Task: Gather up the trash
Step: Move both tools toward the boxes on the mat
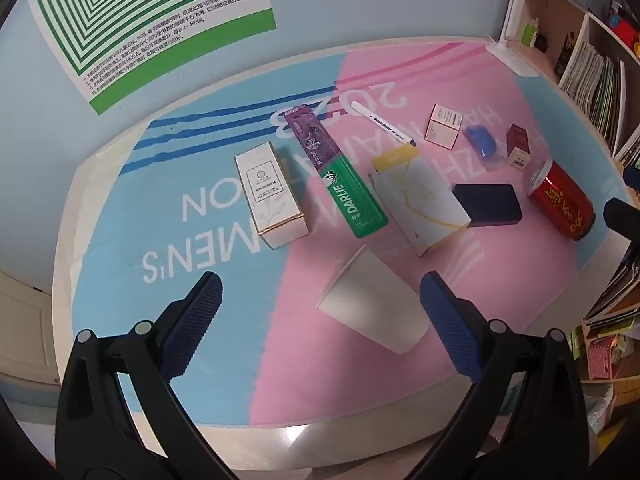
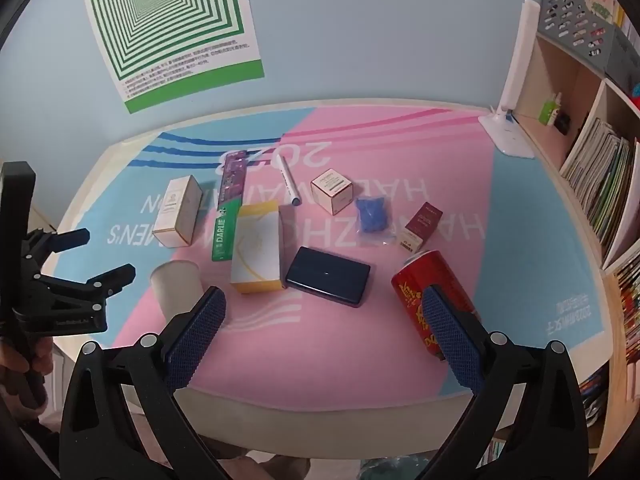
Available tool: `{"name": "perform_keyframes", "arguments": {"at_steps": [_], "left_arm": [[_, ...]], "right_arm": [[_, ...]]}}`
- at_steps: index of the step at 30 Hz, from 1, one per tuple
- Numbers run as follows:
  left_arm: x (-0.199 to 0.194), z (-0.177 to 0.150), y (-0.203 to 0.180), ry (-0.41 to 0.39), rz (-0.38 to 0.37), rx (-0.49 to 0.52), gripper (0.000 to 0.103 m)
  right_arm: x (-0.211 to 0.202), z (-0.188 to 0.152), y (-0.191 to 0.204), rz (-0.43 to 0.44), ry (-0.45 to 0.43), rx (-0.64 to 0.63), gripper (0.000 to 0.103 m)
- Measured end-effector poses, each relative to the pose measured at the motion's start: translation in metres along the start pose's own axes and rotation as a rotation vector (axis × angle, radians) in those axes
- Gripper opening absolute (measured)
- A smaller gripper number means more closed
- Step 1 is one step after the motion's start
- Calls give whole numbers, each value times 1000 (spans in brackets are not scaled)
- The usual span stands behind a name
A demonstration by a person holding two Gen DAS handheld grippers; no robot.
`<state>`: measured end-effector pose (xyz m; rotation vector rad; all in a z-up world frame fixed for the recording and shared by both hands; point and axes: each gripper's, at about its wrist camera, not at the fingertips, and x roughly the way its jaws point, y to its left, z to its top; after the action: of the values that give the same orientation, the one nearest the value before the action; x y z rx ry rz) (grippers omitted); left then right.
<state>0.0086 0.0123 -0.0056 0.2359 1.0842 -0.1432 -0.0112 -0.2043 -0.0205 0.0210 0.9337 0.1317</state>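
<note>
Blue mesh-textured pads line both my grippers, left gripper [image 1: 320, 320] and right gripper [image 2: 324, 328], fingers spread wide and empty above the table [image 2: 360, 396]. Scattered on its pink-and-blue printed mat [image 1: 200, 340] lie a tipped white paper cup [image 1: 372, 304], glossy red can [image 2: 432, 300], and cardboard boxes [image 1: 268, 196].

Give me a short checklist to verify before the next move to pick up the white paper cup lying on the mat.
1. Left claw open wide: ok.
2. Right claw open and holding nothing: ok.
3. White paper cup between the left claw's fingers, not yet pinched: ok.
4. Cup apart from the white and yellow rectangular carton behind it: ok, a gap shows.
5. Red metal drink can lying on its side near the right claw, free to roll: cannot tell.
6. A bin or bag for the trash in view: not ok, none is seen.
</note>
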Motion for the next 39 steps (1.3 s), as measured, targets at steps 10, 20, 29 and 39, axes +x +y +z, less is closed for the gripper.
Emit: {"name": "perform_keyframes", "arguments": {"at_steps": [10,20,29,39], "left_arm": [[3,1,8,-4,30,9,97],[6,1,16,14,17,26,97],[11,-3,23,25,12,44,97],[18,-2,29,38,20,55,97]], "right_arm": [[-1,2,4,9,-1,2,97],[3,7,12,29,1,-4,97],[5,11,19,56,7,-38,97],[14,17,31,63,27,-93,97]]}}
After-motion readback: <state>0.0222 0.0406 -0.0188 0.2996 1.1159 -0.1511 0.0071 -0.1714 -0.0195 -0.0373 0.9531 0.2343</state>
